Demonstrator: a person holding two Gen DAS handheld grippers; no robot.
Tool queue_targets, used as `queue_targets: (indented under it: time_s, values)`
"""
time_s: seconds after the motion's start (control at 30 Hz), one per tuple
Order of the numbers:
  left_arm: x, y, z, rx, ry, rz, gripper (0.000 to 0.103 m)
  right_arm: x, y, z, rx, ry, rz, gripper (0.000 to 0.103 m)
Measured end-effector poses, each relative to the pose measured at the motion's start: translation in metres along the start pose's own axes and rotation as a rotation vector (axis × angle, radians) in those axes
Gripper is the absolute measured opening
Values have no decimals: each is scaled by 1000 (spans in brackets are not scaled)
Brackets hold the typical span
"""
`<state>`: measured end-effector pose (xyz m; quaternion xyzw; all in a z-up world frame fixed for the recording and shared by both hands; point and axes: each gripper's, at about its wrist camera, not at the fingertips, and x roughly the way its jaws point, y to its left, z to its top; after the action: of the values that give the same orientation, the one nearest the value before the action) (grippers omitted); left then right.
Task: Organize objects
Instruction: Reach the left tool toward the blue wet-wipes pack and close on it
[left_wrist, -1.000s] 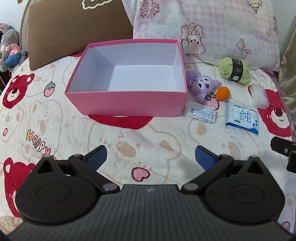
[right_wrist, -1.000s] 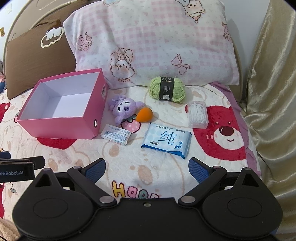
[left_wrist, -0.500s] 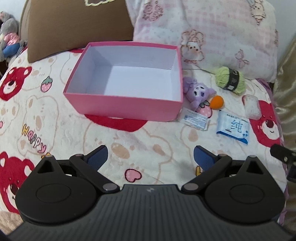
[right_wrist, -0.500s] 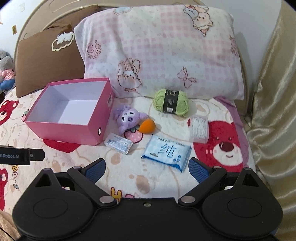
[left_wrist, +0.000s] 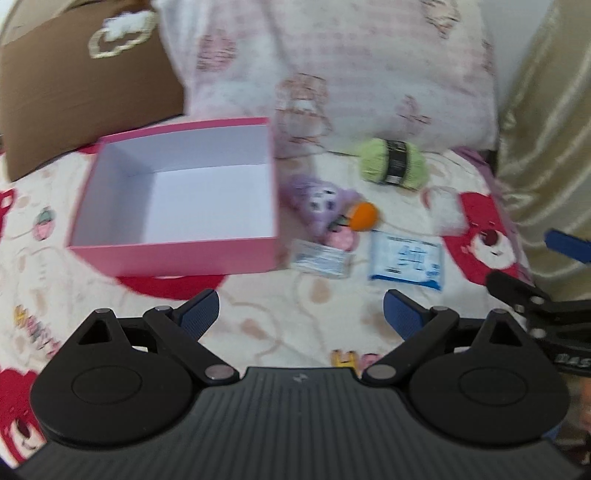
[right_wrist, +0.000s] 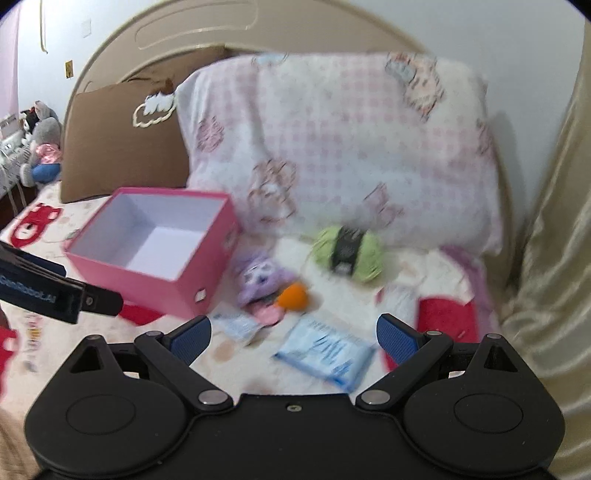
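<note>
Left wrist view: left claw (left_wrist: 301, 310) spread wide, nothing between its fingers.
Right claw (right_wrist: 293, 338): spread, empty.
Pink box (left_wrist: 177, 254): empty, on the bed (left_wrist: 277, 317).
Plush (left_wrist: 319, 201), yarn (left_wrist: 393, 162), wipes (left_wrist: 406, 260): beside the box.

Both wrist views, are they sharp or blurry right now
Left wrist view: the pink box and purple plush are smeared by motion blur. Right wrist view: the green yarn and blue packet are blurred too; both show fisheye bending.
</note>
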<state>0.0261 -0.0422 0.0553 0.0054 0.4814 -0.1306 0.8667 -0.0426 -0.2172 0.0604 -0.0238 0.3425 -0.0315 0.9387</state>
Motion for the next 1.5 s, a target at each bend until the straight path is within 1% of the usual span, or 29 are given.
queue_targets:
  time_s: [0.03, 0.1, 0.2, 0.27, 0.33, 0.43, 0.47, 0.57, 0.7, 0.83, 0.93, 1.07, 1.1, 1.13, 1.2, 1.27, 1.33, 1.5]
  values:
    - [5, -5, 1, 1, 3, -14, 97, 4, -3, -4, -16, -7, -3, 98]
    - [13, -13, 2, 9, -8, -27, 97, 12, -12, -11, -7, 7, 13, 98]
    - [26, -29, 5, 65, -50, -31, 97, 26, -27, -25, 55, 21, 76, 98]
    - [37, -40, 7, 118, -65, -25, 97, 30, -33, -36, 61, -9, 116, 98]
    - [47, -51, 7, 163, -72, -22, 97, 34, -34, -44, 42, -28, 124, 98]
    - [58, -61, 7, 183, -121, 32, 97, 41, -36, -51, 14, -26, 126, 98]
    - [62, -63, 7, 194, -130, 37, 97, 44, -37, -52, 9, -27, 128, 98]
    - [72, -67, 9, 188, -111, -12, 97, 50, -41, -58, -3, -49, 158, 98]
    - [90, -73, 13, 174, -84, -78, 97, 61, -46, -67, 9, -41, 214, 97]
    - [111, -79, 14, 174, -59, -128, 97, 81, -52, -78, 56, -39, 206, 97]
    - [133, -86, 16, 177, -28, -133, 92, 97, -62, -87, 106, -44, 204, 97]
    - [160, -96, 18, 188, 12, -163, 82, 121, -71, -93, 153, 0, 224, 93]
    - [165, -98, 19, 189, 17, -167, 80, 127, -73, -95, 164, 12, 239, 93]
    - [171, -99, 20, 188, 26, -171, 80, 132, -77, -97, 192, 25, 267, 91]
    - [182, -103, 22, 179, 37, -172, 80, 143, -86, -100, 265, 55, 293, 90]
    - [191, -106, 23, 186, 37, -166, 80, 153, -92, -103, 302, 73, 283, 90]
    - [200, -108, 24, 183, 46, -164, 78, 161, -98, -105, 321, 90, 271, 87]
    - [222, -110, 28, 154, 74, -166, 67, 177, -108, -106, 333, 138, 282, 85]
